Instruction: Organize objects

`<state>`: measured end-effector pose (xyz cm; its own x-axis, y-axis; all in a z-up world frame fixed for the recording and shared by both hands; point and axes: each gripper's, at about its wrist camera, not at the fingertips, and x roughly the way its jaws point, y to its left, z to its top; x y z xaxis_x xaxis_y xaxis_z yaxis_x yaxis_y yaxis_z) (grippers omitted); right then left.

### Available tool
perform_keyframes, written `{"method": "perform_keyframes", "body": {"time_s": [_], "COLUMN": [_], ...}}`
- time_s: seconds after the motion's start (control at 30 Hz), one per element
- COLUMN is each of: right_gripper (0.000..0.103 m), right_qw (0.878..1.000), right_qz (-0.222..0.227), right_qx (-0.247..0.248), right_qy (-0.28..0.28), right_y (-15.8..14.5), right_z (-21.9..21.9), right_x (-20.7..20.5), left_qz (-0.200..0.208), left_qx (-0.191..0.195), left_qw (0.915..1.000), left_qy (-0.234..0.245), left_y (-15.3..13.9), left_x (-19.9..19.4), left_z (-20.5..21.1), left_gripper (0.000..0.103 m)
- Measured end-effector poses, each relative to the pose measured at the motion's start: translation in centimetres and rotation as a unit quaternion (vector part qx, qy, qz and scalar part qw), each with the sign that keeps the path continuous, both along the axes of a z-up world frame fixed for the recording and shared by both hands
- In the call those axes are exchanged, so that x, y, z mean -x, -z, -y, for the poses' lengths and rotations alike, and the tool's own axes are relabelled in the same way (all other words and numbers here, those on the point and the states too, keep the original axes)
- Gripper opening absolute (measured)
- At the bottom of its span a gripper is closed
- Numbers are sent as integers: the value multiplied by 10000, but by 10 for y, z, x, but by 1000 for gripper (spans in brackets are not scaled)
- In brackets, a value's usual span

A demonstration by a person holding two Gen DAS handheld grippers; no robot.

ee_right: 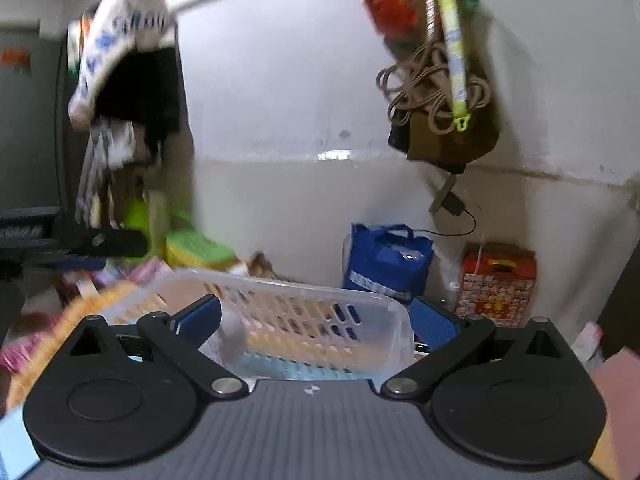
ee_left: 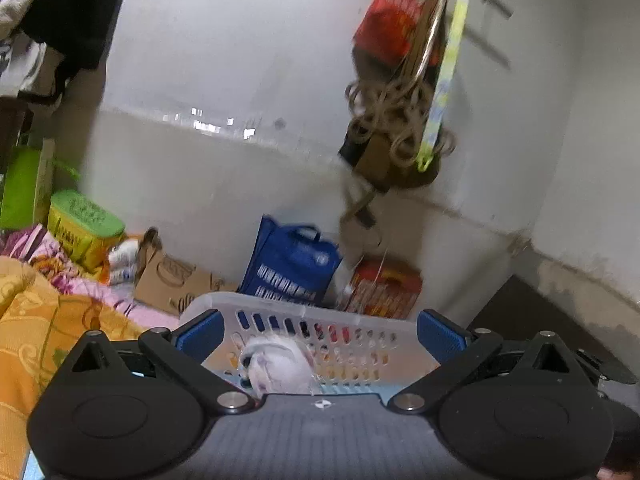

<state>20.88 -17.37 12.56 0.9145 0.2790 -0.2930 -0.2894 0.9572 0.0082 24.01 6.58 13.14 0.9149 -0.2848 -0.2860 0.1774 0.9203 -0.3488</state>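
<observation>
Left gripper [ee_left: 320, 334] nearest lens: two blue pads spread wide, nothing between them. Right gripper [ee_right: 316, 322] likewise agape, empty. One white perforated basket [ee_left: 340, 314] directly ahead of both, resting on bed. Inside basket: one white crumpled item [ee_left: 276, 364], blurred, identity unclear. Behind basket, against wall: one blue bag [ee_left: 290, 264], one red box [ee_left: 386, 288] right of it, one cardboard box [ee_left: 172, 280] left. Left of basket: one orange blanket [ee_left: 36, 320], one yellow-green tub [ee_left: 82, 226]. Above basket, on wall: one rope coil [ee_right: 432, 84].
</observation>
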Motion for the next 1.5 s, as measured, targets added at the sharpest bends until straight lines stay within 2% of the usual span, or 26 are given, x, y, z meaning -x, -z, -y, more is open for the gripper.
{"method": "perform_keyframes", "body": {"time_s": [0.1,0.17,0.27,0.33,0.4,0.47,0.57,0.73,0.8,0.93,1.13,1.33,1.5], "right_gripper": [103,103,103,103,103,103,103,103,103,103,103,103,103], "right_qw": [9985,9968,9966,9958,9929,9887,9888,9891,9918,9947,9954,9962,9971], "right_qz": [-7,-173,-395,-561,-820,-1102,-1095,-1196,-1049,-822,-718,-679,-561], "right_qx": [-544,-783,-666,-572,-687,-850,-906,-516,-346,-65,39,135,259], "right_qy": [-62,-38,297,443,515,559,460,688,641,620,635,534,448], "right_y": [16,41,74,89,97,100,107,114,114,114,114,114,109], "right_z": [26,38,42,42,46,49,54,45,39,31,26,22,18], "right_x": [32,47,53,50,43,37,40,38,42,52,54,56,59], "left_qz": [494,695,502,344,151,6,-25,-107,-156,-271,-172,-109,-81], "left_qx": [21,0,-85,-121,-275,-370,-529,-1015,-1009,-1095,-1110,-945,-1012], "left_qw": [9988,9976,9986,9993,9994,9991,9984,9946,9948,9936,9936,9954,9947], "left_qy": [-30,-45,-128,-126,-171,-182,-202,-176,7,71,128,87,-149], "left_y": [7,22,54,70,85,91,96,107,113,121,123,124,121], "left_x": [49,75,95,93,85,79,72,69,66,63,70,72,75], "left_z": [-9,-12,-13,-14,-13,-14,-13,-4,1,6,4,-2,-1], "left_gripper": [103,103,103,103,103,103,103,103,103,102,102,102,102]}}
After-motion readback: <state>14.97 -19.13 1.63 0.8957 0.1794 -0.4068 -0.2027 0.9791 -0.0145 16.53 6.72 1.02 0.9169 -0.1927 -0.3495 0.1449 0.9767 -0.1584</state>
